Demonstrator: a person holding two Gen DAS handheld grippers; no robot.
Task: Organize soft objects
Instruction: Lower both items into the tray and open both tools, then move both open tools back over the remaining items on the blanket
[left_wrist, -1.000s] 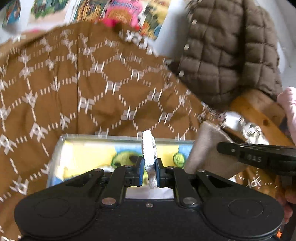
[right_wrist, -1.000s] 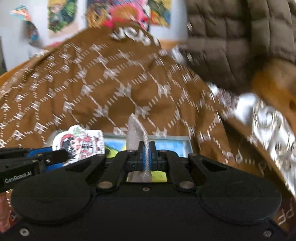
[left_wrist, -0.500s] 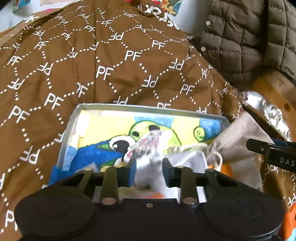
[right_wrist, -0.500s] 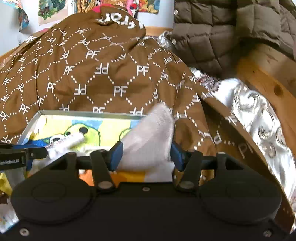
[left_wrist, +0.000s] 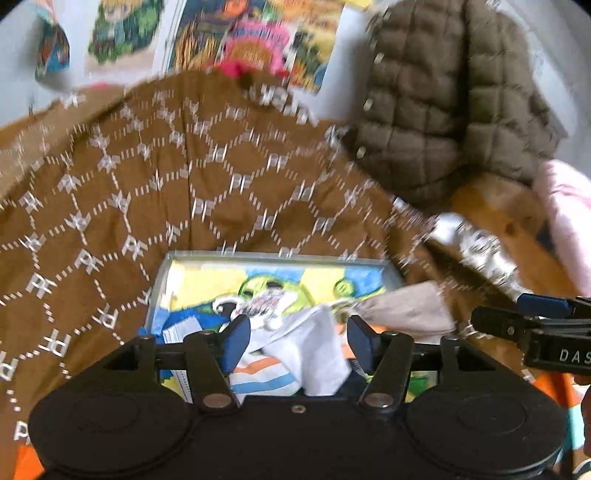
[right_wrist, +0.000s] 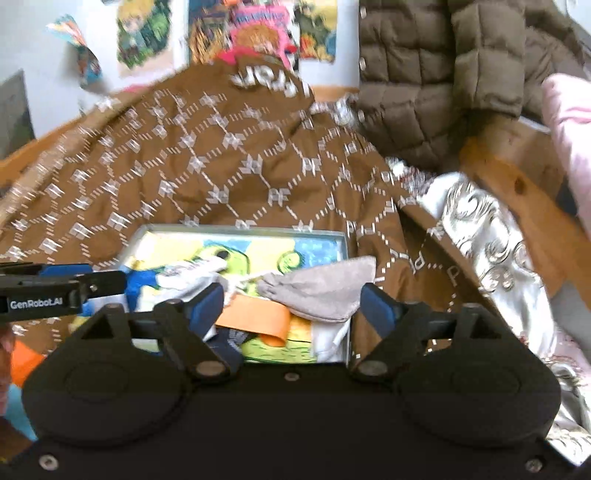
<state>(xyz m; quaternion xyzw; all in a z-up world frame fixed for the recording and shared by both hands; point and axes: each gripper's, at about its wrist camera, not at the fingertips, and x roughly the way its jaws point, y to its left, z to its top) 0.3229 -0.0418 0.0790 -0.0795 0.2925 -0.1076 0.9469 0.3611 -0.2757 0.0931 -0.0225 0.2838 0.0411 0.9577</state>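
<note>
Brown patterned bedding (left_wrist: 155, 192) fills the room's middle, with two hand-held grippers over an open box of soft items.

Bright posters (right_wrist: 258, 33) hang on the pale wall behind, and a quilted brown jacket (left_wrist: 454, 103) hangs at the right above a wooden bed frame (right_wrist: 517, 192). On the bedding sits a shallow box (left_wrist: 280, 256) with a cartoon-printed lining. Inside lie a white cloth (left_wrist: 314, 350), a grey fabric pouch (right_wrist: 321, 291) and an orange piece (right_wrist: 258, 317). The left gripper (left_wrist: 299, 338) has its fingers (left_wrist: 236, 339) spreading apart, released, with the white cloth lying loose between them. The right gripper (right_wrist: 293, 304) also has fingers (right_wrist: 376, 306) opening, released, the grey pouch resting free between them at the box's right side.
</note>
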